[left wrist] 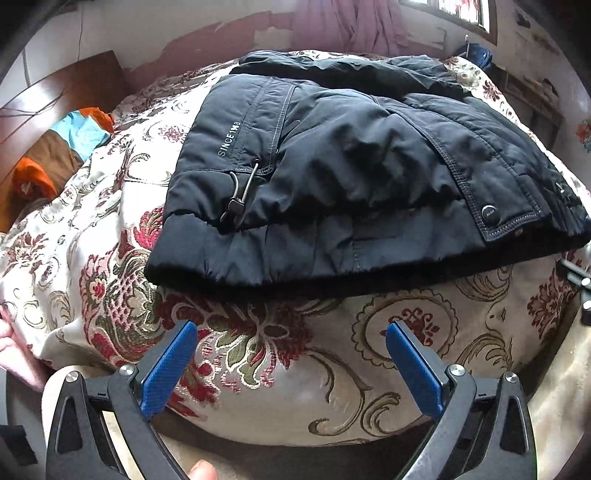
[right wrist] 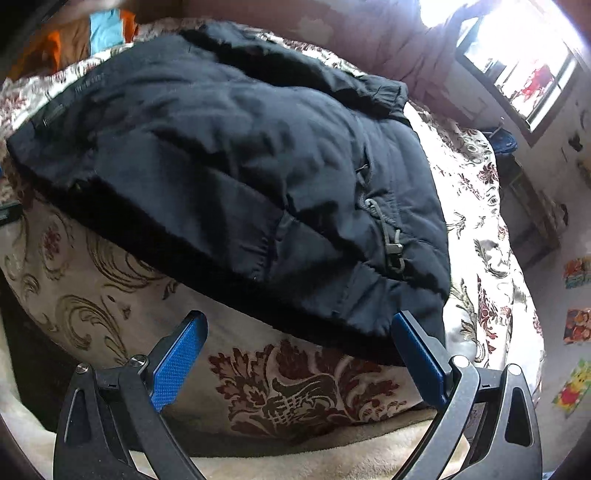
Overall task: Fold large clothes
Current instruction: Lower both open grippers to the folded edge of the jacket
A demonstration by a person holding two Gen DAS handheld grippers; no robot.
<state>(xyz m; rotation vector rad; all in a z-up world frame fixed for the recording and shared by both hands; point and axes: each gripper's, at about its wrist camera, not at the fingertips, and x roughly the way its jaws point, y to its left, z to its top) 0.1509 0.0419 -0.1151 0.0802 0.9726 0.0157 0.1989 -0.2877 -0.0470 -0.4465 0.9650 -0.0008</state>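
A dark navy padded jacket (left wrist: 332,166) lies folded on a floral bedspread (left wrist: 258,350), hem toward me, with a drawcord toggle (left wrist: 236,206) and a snap button (left wrist: 490,212) showing. My left gripper (left wrist: 291,328) is open just short of the hem, nothing between its blue pads (left wrist: 170,373). In the right wrist view the same jacket (right wrist: 240,177) fills the middle. My right gripper (right wrist: 297,321) is open at the hem's near right corner, and its right pad (right wrist: 417,350) lies over the jacket's edge. Part of the right gripper (left wrist: 580,284) shows at the left view's right edge.
Orange, brown and light-blue bedding (left wrist: 55,151) lies at the far left by a wooden headboard (left wrist: 59,85). A pink curtain (left wrist: 351,22) and a window (right wrist: 517,62) are behind the bed. A person's hand (left wrist: 14,347) rests at the left edge. Colourful pictures (right wrist: 576,325) hang on the right wall.
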